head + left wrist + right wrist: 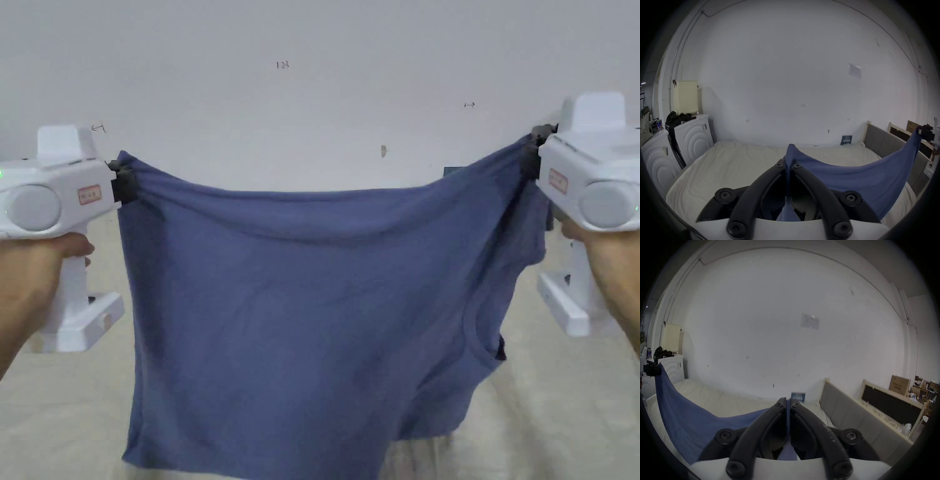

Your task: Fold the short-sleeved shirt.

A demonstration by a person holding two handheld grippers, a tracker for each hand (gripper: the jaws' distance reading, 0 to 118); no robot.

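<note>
Overhead, left gripper (122,181) and right gripper (531,156) each pinch the unmarked blue shirt (312,312); gripper labels unreadable.

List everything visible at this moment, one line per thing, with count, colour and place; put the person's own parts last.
shirt: one, blue, hanging in the air between the two grippers, above the bed.
bed: one, cream cover, below the shirt, against the wall.
headboard: one, grey, at the bed's right side.
cabinet: one, white, left of the bed, dark clothes on top.
left gripper: one, white body, black jaws shut on the shirt.
right gripper: one, white body, black jaws shut on the shirt.
</note>
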